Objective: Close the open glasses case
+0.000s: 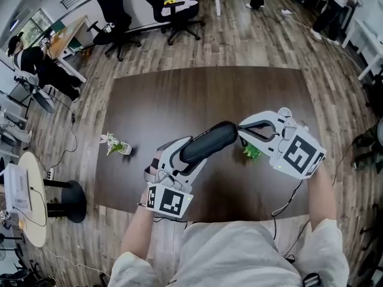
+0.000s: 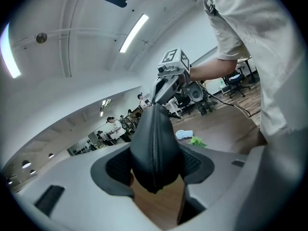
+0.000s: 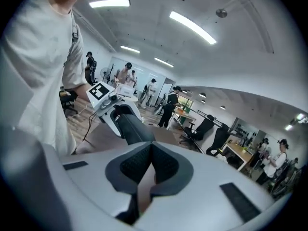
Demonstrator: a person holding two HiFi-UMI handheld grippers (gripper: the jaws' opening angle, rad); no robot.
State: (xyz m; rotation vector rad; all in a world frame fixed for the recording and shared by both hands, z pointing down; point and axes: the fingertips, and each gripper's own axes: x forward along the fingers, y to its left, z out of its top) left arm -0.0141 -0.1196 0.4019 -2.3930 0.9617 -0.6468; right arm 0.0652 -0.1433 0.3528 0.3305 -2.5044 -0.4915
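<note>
A black zippered glasses case (image 1: 209, 141) hangs in the air over the dark table (image 1: 179, 94), lying slantwise between both grippers. My left gripper (image 1: 182, 154) is shut on its near end; in the left gripper view the pads (image 2: 118, 165) press both sides of the glasses case (image 2: 154, 148), whose zip seam faces the camera. My right gripper (image 1: 240, 129) is shut at the case's far end. In the right gripper view the right gripper (image 3: 150, 165) has its pads together with nothing visible between them, and the glasses case (image 3: 132, 128) stretches away just past the tips.
A small green plant piece (image 1: 252, 152) lies on the table under the right gripper. A little potted flower (image 1: 115, 143) stands near the table's left edge. Black office chairs (image 1: 114, 17) stand beyond the table, and a round white side table (image 1: 27, 196) at far left.
</note>
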